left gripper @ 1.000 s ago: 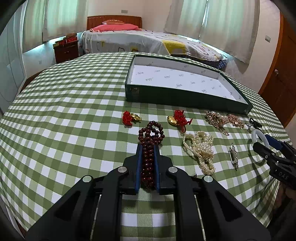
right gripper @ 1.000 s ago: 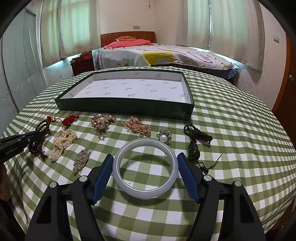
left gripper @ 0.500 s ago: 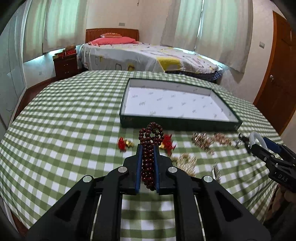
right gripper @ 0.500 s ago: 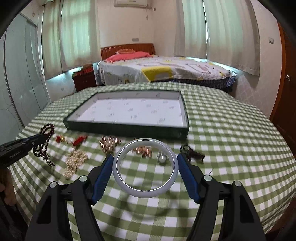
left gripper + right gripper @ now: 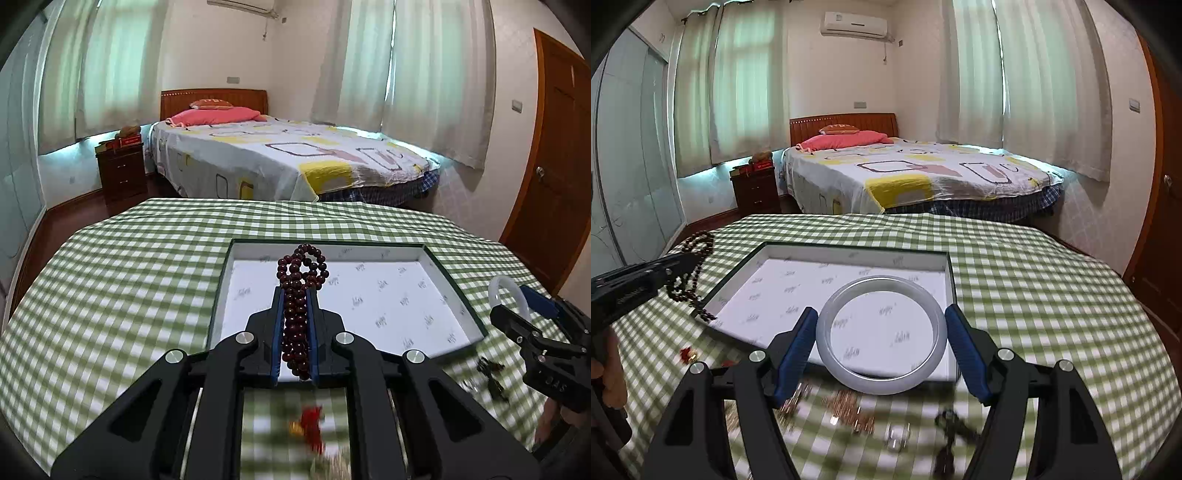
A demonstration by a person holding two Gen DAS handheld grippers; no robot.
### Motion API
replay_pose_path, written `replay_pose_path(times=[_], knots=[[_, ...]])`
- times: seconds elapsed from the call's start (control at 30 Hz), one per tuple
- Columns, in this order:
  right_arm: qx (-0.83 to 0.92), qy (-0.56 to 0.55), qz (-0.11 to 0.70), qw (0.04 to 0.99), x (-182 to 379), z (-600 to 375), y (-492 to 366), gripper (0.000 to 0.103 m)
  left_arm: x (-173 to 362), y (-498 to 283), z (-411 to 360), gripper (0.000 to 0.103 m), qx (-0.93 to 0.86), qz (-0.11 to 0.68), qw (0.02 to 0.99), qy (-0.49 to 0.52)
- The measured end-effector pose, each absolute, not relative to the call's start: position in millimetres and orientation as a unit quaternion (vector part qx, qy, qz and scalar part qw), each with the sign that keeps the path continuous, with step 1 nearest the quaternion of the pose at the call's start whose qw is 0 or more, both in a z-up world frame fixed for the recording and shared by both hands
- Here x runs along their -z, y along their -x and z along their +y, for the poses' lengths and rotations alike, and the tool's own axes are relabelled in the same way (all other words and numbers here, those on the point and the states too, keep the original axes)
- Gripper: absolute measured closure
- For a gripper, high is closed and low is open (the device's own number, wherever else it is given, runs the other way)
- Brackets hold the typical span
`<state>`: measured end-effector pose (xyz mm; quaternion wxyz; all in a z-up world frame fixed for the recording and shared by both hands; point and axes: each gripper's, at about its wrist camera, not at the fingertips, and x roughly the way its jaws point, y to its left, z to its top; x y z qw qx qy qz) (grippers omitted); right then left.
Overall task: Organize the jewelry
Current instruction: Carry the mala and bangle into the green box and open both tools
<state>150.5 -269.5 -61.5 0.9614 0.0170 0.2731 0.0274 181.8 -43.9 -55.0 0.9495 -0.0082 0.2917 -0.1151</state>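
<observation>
Hanging in the air over the green-checked table [image 5: 122, 280], both grippers have risen since a second ago, when they sat low among the jewelry; the box [image 5: 466, 308] that lay farther off now fills the middle of each view. The left gripper [image 5: 295, 295] is clamped on the dark red bead bracelet [image 5: 297, 295], whose loops stick out past the fingertips and show in front of the box's white lining, while its lower end hangs between the blue pads. The right gripper [image 5: 881, 332] holds the pale bangle [image 5: 882, 334] flat across its jaws, one blue pad pressed to each side, and through the ring the printed lining of the box [image 5: 951, 280] is visible.

A second ago the pieces left on the cloth were sharp; now they are smeared by motion. From the left wrist, a red ornament [image 5: 312, 430] shows as a blur under the gripper. From the right wrist, gold-coloured chains [image 5: 849, 406], a small pale piece [image 5: 897, 435] and a dark cord [image 5: 951, 432] are too blurred to make out in detail, and the gripper's arms cover part of them. The pearl strand seen earlier can hardly be made out at the bottom edge
</observation>
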Motion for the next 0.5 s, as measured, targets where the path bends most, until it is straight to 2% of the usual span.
replay_pose_path(times=[0.2,0.5], knots=[[-0.032,-0.022,0.307,0.951,82,-272,-192,0.034,92,-228,-56,0.092,0.113,0.346,0.931,0.006],[-0.035,-0.01,0.377,0.925,122,-271,-227,0.034,129,-254,-59,0.092,0.104,0.388,0.916,-0.012]])
